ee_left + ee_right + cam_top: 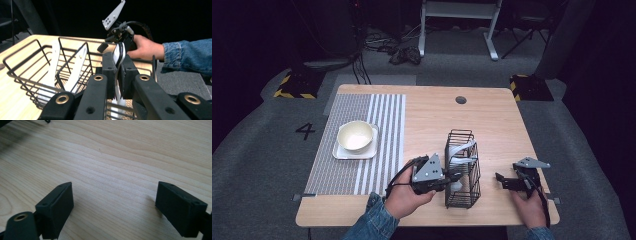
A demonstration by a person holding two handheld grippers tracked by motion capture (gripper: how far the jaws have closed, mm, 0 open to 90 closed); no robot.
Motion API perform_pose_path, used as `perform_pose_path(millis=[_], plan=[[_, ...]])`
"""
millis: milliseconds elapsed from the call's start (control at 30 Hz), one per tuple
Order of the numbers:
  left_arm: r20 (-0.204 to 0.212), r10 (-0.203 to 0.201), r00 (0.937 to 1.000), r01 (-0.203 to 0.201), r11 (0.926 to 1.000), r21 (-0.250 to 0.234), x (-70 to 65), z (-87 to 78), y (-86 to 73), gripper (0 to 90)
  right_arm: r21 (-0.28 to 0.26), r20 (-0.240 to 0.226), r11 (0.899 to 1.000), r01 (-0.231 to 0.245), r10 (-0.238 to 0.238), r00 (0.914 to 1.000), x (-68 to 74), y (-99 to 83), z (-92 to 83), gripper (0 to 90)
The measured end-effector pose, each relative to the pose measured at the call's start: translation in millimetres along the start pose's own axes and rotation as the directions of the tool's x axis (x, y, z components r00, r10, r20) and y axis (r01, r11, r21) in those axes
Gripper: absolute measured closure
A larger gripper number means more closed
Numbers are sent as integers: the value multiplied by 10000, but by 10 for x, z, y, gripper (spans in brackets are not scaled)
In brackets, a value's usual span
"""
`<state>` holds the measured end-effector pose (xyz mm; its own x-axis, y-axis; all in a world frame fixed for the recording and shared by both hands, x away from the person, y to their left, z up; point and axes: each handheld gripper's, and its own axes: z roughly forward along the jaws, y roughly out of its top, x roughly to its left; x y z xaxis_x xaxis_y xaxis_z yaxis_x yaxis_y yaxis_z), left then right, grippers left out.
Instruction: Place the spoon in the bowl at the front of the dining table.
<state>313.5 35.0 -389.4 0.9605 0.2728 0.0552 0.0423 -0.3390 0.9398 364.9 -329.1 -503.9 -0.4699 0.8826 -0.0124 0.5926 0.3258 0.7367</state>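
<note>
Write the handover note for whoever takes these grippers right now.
Left gripper: shut on a white utensil, inside the black wire caddy.
Right gripper: open, empty, low over bare table right of the caddy.
Two more white utensils stand in the caddy's other compartments.
Cream bowl sits on a square white plate on the striped mat.
Left: lift the gripped utensil out, likely toward the place setting.

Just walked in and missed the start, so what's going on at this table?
A person works with two tools. The left hand-held gripper is shut on a white utensil standing in the black wire basket. The right hand-held gripper rests open over bare table. A bowl sits on a plate to the left.
</note>
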Motion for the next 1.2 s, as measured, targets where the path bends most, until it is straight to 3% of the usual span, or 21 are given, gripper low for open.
perform_pose_path(millis=[867,1200], plan=[[-32,159,9999,-161,9986,-510,22,-100,449,850,-6,-3,10000,-5,5,10000,-1,0,1,148],[-406,-5,9992,-19,9983,-577,53,-183,491,850,-3,-3,10000,-4,4,10000,-1,0,1,148]])
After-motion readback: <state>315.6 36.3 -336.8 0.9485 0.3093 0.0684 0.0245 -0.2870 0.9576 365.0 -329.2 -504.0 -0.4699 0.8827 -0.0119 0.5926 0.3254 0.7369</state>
